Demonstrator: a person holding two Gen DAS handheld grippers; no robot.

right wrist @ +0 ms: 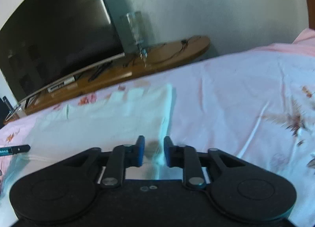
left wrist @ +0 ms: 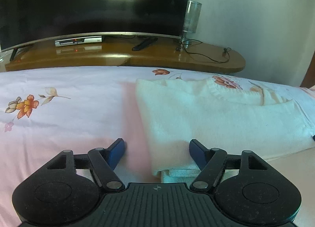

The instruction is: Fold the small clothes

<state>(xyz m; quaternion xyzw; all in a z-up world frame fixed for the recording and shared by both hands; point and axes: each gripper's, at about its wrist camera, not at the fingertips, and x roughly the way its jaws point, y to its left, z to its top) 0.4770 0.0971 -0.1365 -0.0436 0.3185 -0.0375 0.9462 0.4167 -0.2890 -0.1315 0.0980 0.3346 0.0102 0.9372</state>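
A white knit sweater (left wrist: 212, 120) lies folded on the pink floral bedsheet (left wrist: 65, 116). My left gripper (left wrist: 157, 148) is open wide, its blue fingers straddling the sweater's near left corner just above the sheet. In the right wrist view the sweater (right wrist: 102, 120) lies left of centre. My right gripper (right wrist: 153, 151) is partly open and empty, its blue fingers over the sweater's near right edge. The tip of the left gripper (right wrist: 17, 149) shows at the left edge of that view.
A wooden TV bench (left wrist: 137, 55) stands beyond the bed with a large dark TV (left wrist: 88, 2), a set-top box (left wrist: 78, 41), a remote (left wrist: 144, 44), a glass lamp (left wrist: 191, 20) and cables. The sheet (right wrist: 246, 97) stretches right of the sweater.
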